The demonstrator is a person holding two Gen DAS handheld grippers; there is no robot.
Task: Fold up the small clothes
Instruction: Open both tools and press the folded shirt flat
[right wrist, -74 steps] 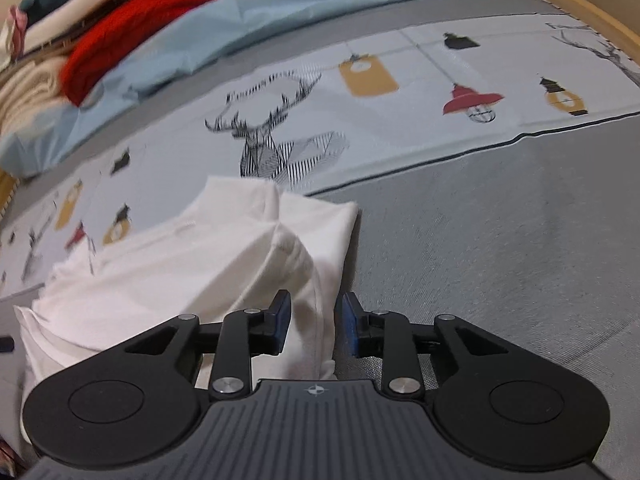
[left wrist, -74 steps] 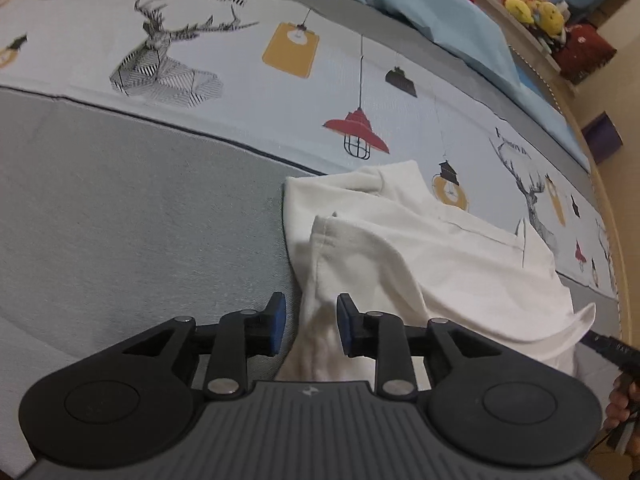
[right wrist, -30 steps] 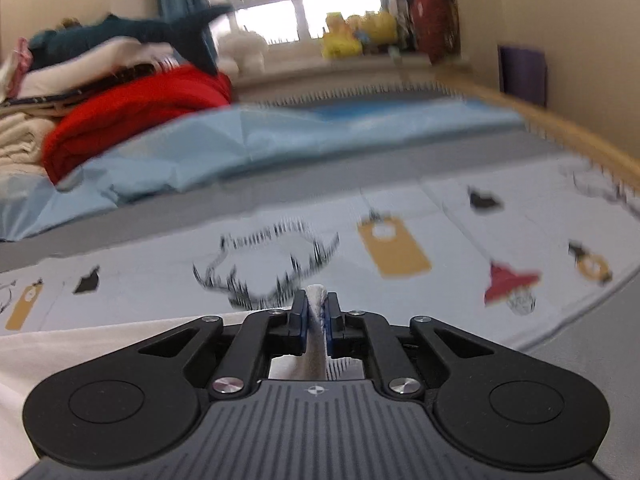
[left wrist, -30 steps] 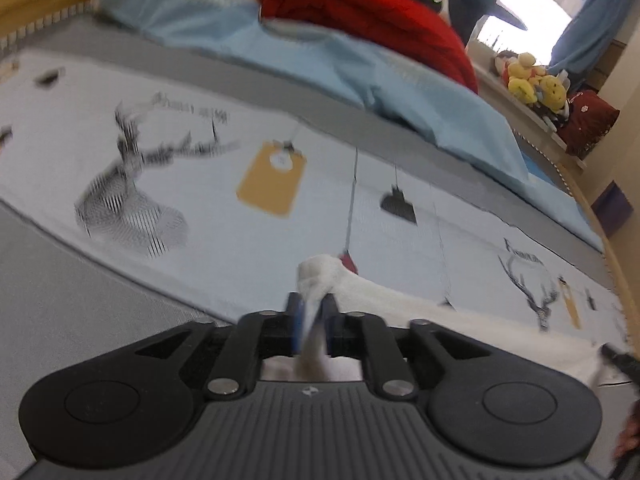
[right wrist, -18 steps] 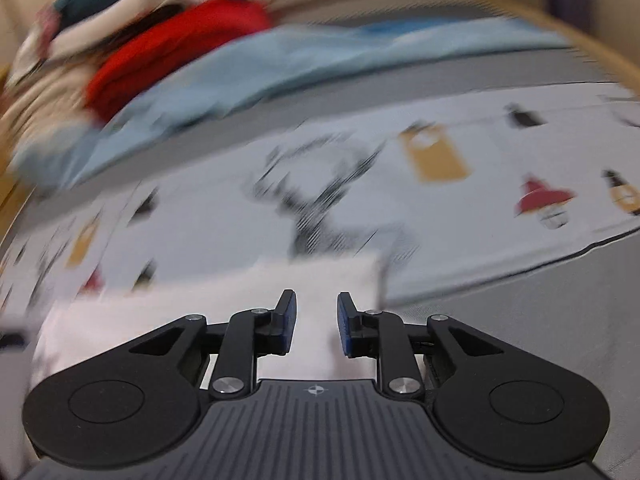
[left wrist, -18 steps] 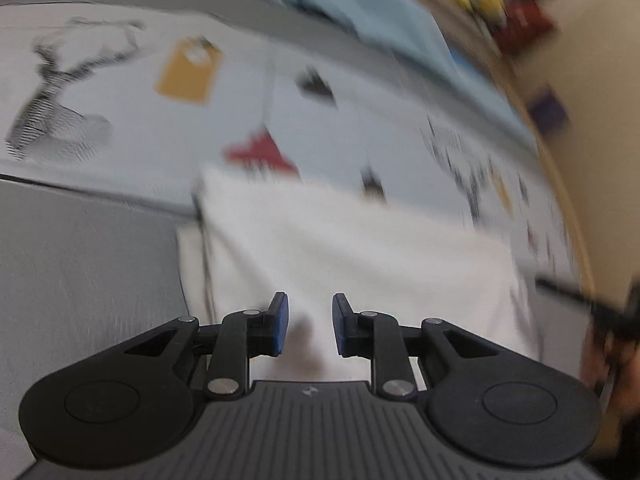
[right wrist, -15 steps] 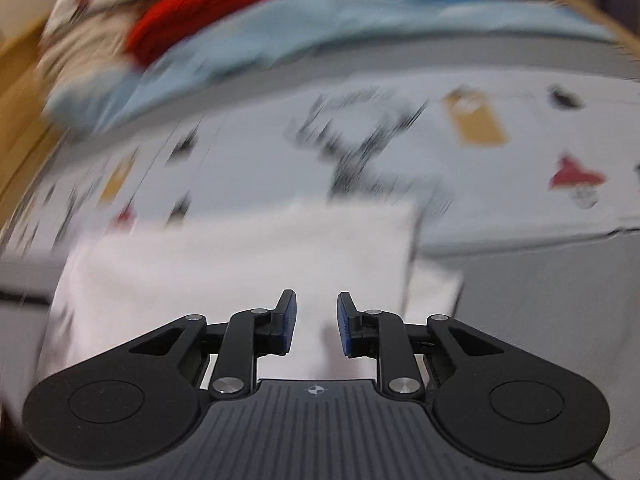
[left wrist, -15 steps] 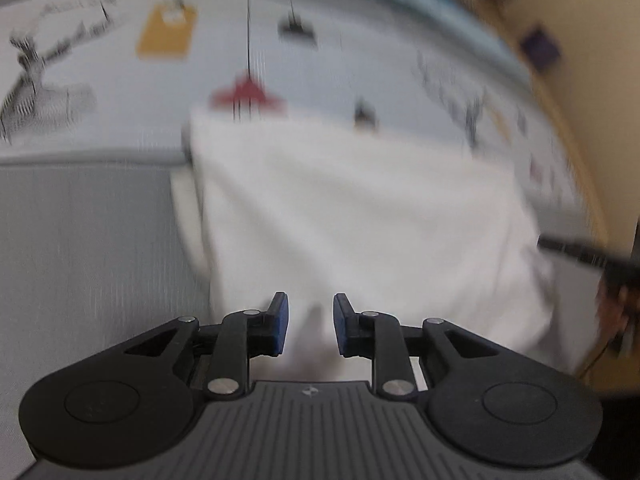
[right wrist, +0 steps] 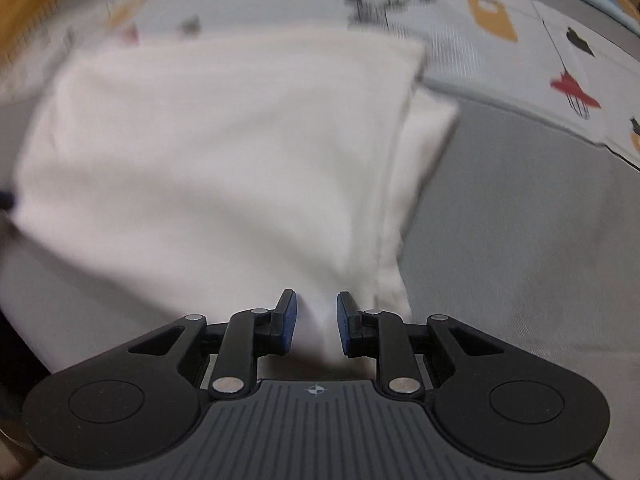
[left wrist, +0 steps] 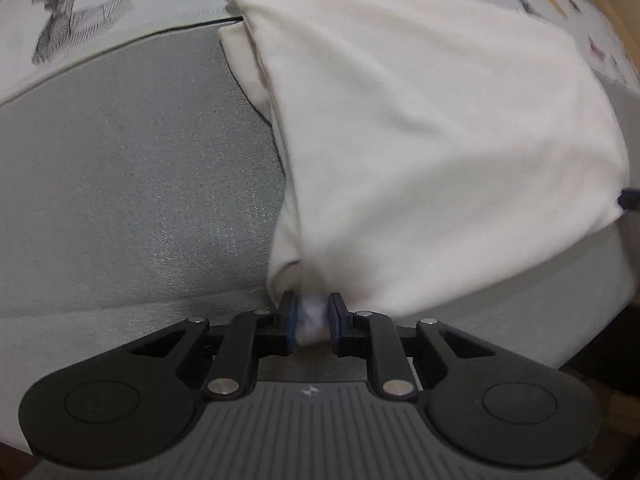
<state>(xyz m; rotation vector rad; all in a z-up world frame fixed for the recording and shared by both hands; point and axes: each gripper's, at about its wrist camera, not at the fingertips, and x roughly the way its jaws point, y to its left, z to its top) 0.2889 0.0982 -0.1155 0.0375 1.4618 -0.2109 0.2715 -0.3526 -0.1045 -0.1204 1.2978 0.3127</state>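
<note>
A white garment (left wrist: 420,120) lies folded over on the bed, spread flat ahead of both grippers; it also shows in the right wrist view (right wrist: 208,152), blurred. My left gripper (left wrist: 313,322) has its near left corner bunched between its blue pads, with the jaws narrowly apart around the cloth. My right gripper (right wrist: 313,322) stands at the near right corner, with white cloth between its pads and the jaws a little wider. A lower layer of the garment sticks out along the side edge (left wrist: 244,64).
The bed cover is grey (left wrist: 132,168) near me and light with printed deer and lamps (left wrist: 72,20) farther away. A dark part of the other gripper (left wrist: 630,200) shows at the garment's right edge. A wooden bed frame (right wrist: 24,4) runs along the far left.
Both grippers went from shut on the lifted cloth to apart as the garment came down folded flat. Now both sit low at its near corners, cloth between the pads, the left narrower.
</note>
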